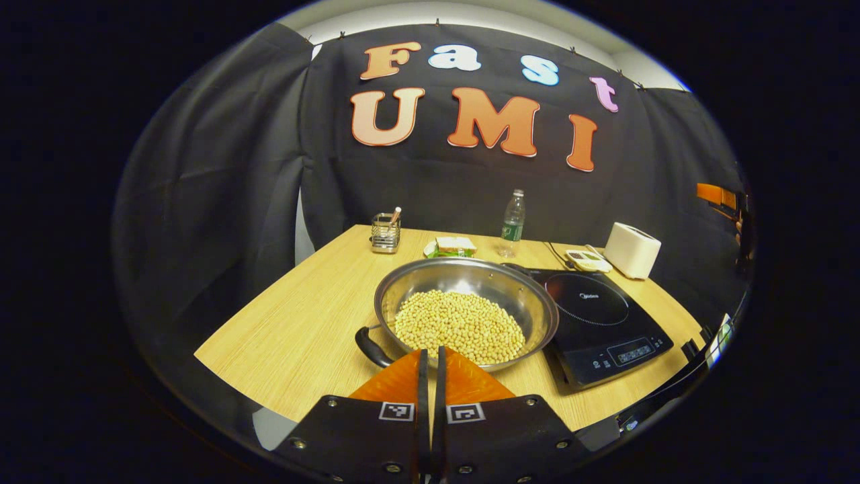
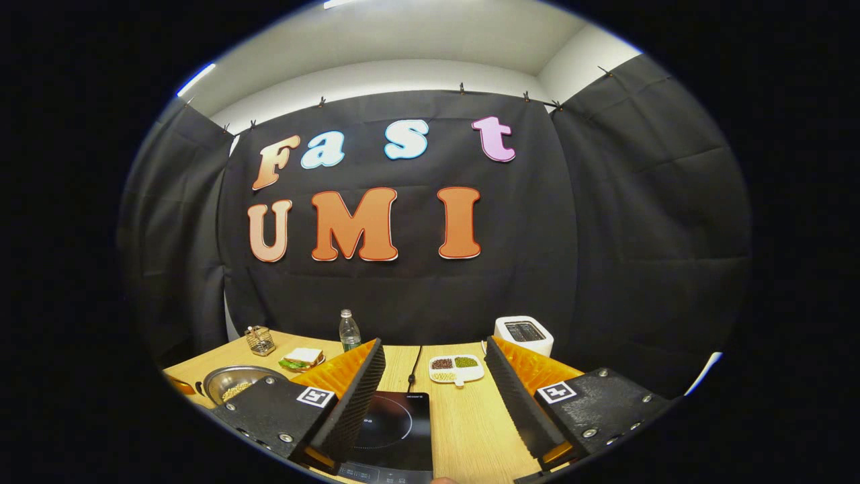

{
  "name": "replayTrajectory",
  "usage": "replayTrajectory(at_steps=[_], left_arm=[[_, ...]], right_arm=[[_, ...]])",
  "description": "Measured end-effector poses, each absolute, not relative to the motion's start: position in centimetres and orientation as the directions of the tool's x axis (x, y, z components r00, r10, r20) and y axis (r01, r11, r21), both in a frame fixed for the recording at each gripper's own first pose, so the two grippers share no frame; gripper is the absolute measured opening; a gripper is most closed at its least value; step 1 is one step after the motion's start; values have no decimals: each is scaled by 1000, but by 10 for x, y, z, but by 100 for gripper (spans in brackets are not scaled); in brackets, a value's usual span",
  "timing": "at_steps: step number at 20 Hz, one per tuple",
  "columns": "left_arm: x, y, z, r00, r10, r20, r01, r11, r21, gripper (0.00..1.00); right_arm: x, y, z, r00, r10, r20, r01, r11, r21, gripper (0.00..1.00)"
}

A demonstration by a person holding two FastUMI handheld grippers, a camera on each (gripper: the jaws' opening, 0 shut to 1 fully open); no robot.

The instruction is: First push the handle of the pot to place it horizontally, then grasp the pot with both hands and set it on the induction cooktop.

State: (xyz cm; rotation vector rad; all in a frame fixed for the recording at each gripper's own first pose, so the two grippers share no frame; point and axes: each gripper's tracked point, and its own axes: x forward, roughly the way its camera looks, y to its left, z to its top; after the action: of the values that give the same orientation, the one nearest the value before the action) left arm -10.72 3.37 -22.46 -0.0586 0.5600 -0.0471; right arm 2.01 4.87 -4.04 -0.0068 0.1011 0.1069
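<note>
- Left gripper view looks down over the left tongs [image 1: 430,363], whose two orange fingers are pressed together with nothing between them, their tips just short of the pot's near rim.
- The pot [image 1: 466,312] is a wide, shallow steel pan sitting on the wooden counter [image 1: 295,329], just beside the left edge of the induction cooktop [image 1: 598,323] and not yet on it.
- It is part-filled with pale soybeans [image 1: 460,326], heaped loosely toward the near side.
- A black loop handle [image 1: 371,347] sits at the near-left rim, angled away from the line of the counter edge; the far handle near the cooktop is hard to make out.
- Right gripper view shows the right tongs [image 2: 433,396] spread wide and empty, hovering above the counter with the cooktop's glass between the fingers; the pot [image 2: 235,383] lies well off to their left.
- Handling, as a judgement: the steel is stiff and smooth, so a pinch on the bare rim would likely slip. The black handles look the better hold.
- The beans probably add real weight and will shift or spill if the pan tips, so a level lift with both tongs seems called for.
- The closed left tips look suited to nudging the near handle round first.
- Behind stand a water bottle [image 1: 512,224], a sandwich [image 1: 455,246], a utensil caddy [image 1: 385,232] and a white toaster [image 1: 632,251].
</note>
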Motion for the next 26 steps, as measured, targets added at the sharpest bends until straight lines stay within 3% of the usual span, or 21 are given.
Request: replayTrajectory(at_steps=[11,26], left_arm=[[-104,55,-291,747,-31,-664,2,999,-44,3],[-76,86,-297,742,10,-670,-45,998,-35,2]], right_arm=[[28,70,-55,982,138,-132,-143,989,-28,94],[35,80,-59,980,138,-142,-143,989,-27,94]])
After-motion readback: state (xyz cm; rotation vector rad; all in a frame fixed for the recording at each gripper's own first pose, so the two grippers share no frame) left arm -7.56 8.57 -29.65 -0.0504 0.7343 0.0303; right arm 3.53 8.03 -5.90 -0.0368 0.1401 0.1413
